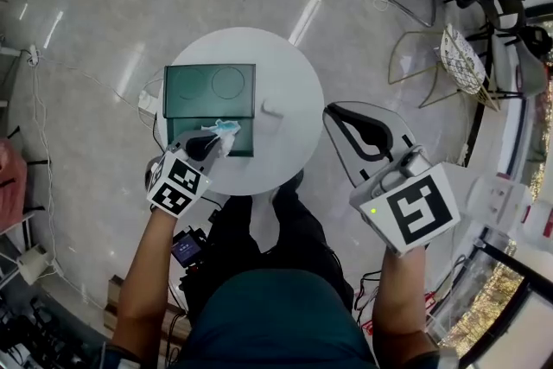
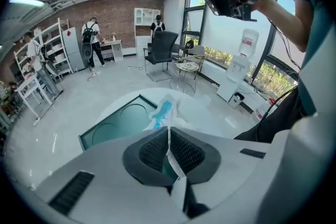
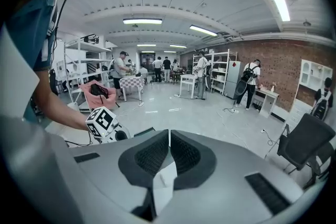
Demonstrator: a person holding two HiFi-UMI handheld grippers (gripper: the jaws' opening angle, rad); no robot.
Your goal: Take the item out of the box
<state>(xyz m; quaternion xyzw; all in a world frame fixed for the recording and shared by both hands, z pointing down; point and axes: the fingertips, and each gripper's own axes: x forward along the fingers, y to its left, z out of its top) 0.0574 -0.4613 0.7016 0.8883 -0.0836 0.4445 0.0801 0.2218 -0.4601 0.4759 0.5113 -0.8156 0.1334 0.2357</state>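
**Packet pinched in the left gripper's jaws, over the box**
The grey left gripper [image 2: 169, 131] has its jaws pressed together on a thin, crinkled white-and-blue plastic packet [image 2: 162, 112], which sticks out past their tips. Beyond it, a dark green rectangular box [image 2: 116, 124] with two circular recesses lies open on a round white desk [image 2: 212, 117].
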